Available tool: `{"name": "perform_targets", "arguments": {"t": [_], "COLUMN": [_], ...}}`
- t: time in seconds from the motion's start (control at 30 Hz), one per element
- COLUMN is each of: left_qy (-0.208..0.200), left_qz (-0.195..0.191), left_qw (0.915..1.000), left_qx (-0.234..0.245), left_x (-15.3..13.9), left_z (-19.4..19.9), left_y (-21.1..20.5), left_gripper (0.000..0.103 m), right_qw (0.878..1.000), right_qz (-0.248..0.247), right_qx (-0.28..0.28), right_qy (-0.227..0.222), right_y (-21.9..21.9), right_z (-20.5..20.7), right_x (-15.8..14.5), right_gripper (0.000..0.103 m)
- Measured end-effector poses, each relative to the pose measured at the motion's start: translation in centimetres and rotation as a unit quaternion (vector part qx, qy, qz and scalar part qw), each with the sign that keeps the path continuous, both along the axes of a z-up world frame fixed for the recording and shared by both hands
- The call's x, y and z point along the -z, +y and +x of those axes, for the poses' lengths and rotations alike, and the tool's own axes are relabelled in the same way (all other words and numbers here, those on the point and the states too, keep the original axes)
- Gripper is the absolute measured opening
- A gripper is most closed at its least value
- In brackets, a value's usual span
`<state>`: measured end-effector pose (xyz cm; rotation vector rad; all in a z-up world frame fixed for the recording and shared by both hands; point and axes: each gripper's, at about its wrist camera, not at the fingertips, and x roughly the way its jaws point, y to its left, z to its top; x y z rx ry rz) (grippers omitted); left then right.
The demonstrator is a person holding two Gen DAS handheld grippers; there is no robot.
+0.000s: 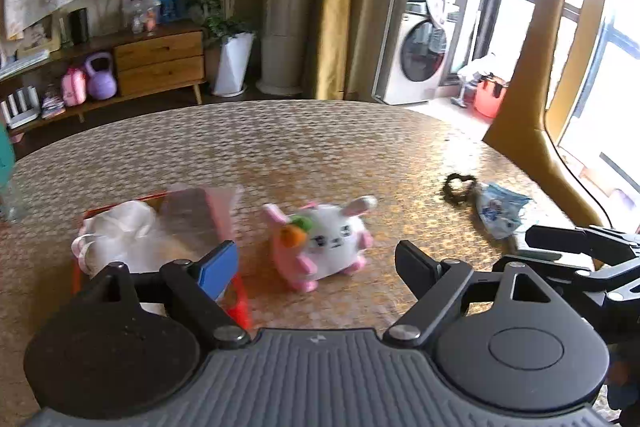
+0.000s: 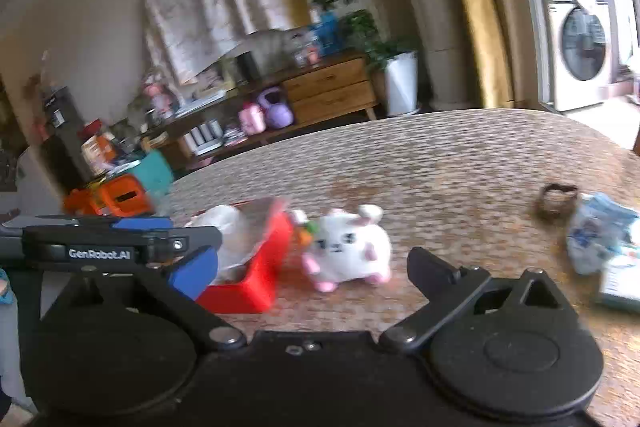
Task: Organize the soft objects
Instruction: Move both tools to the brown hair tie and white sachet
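Both the left gripper (image 1: 316,263) and the right gripper (image 2: 312,267) are being held wide open, empty, before the plush bunny (image 1: 320,243) lying on the table (image 1: 320,147) beside the red box (image 2: 256,275).

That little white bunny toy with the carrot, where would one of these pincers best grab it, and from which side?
Probably across the round white body of the bunny, coming straight in from the near side, where the open right gripper already frames it. The body is plump and squashy, so the fingers can pinch its flanks. The ears and pink feet are small and floppy, and the red box crowds its carrot side.
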<state>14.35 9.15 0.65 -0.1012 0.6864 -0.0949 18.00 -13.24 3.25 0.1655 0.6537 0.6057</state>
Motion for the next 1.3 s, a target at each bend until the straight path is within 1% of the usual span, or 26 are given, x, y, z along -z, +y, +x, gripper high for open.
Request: {"name": "perform_targets", "arguments": {"t": [0.17, 0.2, 0.27, 0.3, 0.33, 0.47, 0.6, 0.7, 0.87, 1.07, 1.3], "left_qy": [0.0, -0.001, -0.004, -0.006, -0.011, -0.018, -0.007, 0.004, 0.006, 0.002, 0.029], "left_qz": [-0.019, -0.019, -0.014, -0.011, -0.009, -0.008, -0.031, -0.045, -0.036, 0.003, 0.009], "left_qw": [0.9995, 0.9995, 0.9994, 0.9993, 0.9991, 0.9983, 0.9965, 0.9956, 0.9958, 0.9961, 0.9959], "left_qx": [0.023, 0.027, 0.032, 0.035, 0.039, 0.055, 0.078, 0.082, 0.084, 0.088, 0.085], "left_x": [0.2, 0.3, 0.3, 0.4, 0.4, 0.5, 0.8, 1.5, 2.5, 3.9, 6.6], "left_z": [1.1, 1.4, 2.1, 2.4, 2.8, 4.6, 6.9, 9.0, 12.1, 15.5, 19.7], "left_y": [-3.2, -3.9, -5.3, -6.1, -6.7, -9.2, -11.2, -13.0, -15.9, -19.1, -21.4], "left_gripper": [0.087, 0.089, 0.096, 0.102, 0.103, 0.103, 0.103, 0.103, 0.103, 0.103, 0.103], "right_qw": [0.999, 0.999, 0.998, 0.998, 0.997, 0.995, 0.993, 0.992, 0.989, 0.987, 0.985], "right_qz": [0.003, 0.001, -0.004, -0.008, -0.012, -0.025, -0.045, -0.057, -0.073, -0.086, -0.081], "right_qx": [0.039, 0.045, 0.057, 0.063, 0.068, 0.086, 0.101, 0.109, 0.125, 0.126, 0.148], "right_qy": [-0.005, -0.008, -0.016, -0.02, -0.024, -0.035, -0.041, -0.041, -0.04, -0.04, -0.027], "right_y": [-3.8, -4.2, -5.4, -6.0, -6.5, -8.6, -10.6, -12.1, -14.2, -17.2, -21.3], "right_z": [0.1, 0.2, 0.3, 0.3, 0.4, 0.8, 1.5, 2.3, 3.9, 6.0, 9.8], "right_x": [0.5, 0.6, 0.9, 1.0, 1.1, 1.6, 2.4, 3.0, 4.0, 4.5, 4.9], "right_gripper": [0.102, 0.102, 0.102, 0.102, 0.102, 0.102, 0.102, 0.102, 0.102, 0.102, 0.102]}}
